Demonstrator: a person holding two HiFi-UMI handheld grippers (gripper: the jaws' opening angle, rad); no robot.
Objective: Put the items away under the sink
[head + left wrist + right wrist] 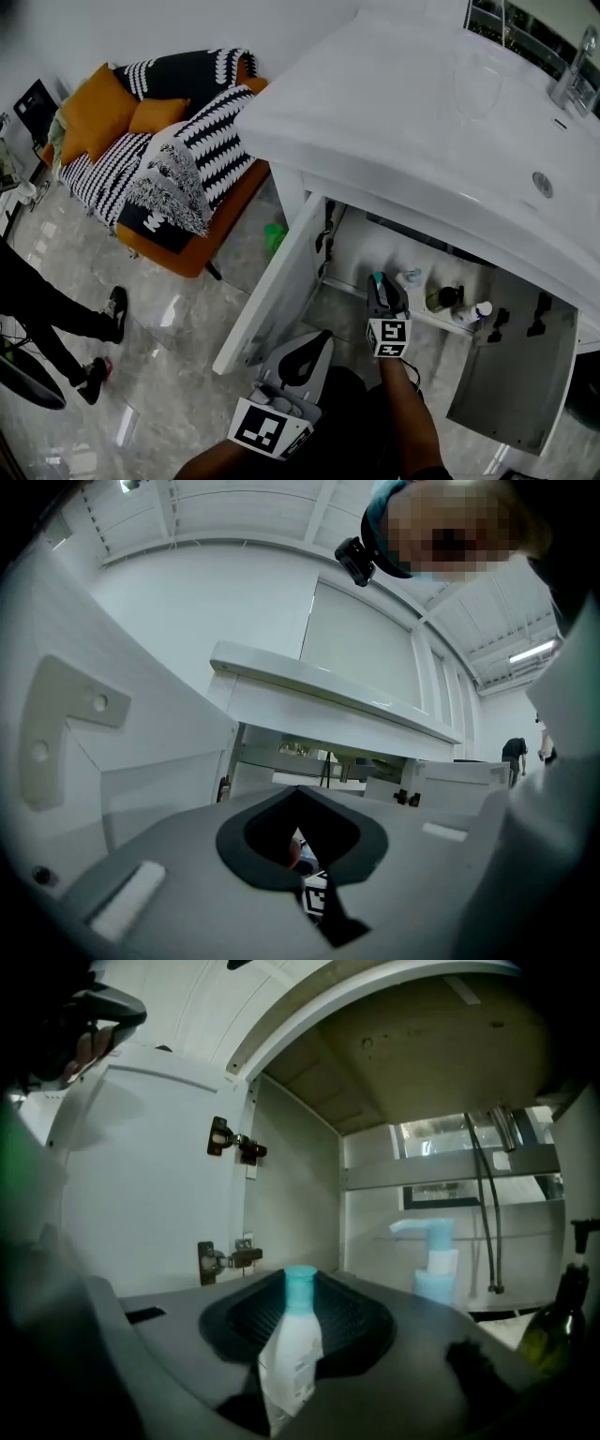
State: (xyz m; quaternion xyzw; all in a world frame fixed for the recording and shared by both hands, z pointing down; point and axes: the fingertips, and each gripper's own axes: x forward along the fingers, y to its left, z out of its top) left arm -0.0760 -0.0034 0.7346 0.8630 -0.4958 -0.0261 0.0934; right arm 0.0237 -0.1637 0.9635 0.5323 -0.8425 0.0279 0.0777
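Observation:
My right gripper (379, 289) reaches into the open cabinet under the white sink (422, 122). It is shut on a small white bottle with a teal cap (291, 1349), held upright between the dark pads; the cap (378, 278) shows in the head view. On the cabinet floor behind it stand a teal pump bottle (434, 1260), a dark glass bottle (555, 1321) and a white bottle with a blue cap (480, 311). My left gripper (309, 349) hangs outside the cabinet, below the left door, its jaws together with nothing in them (305, 860).
Both cabinet doors stand open: the left one (277, 291) beside my left gripper, the right one (516, 375) swung out. Hoses (487, 1204) hang at the back right inside. An orange sofa (159, 141) and a person's legs (56, 319) are on the left.

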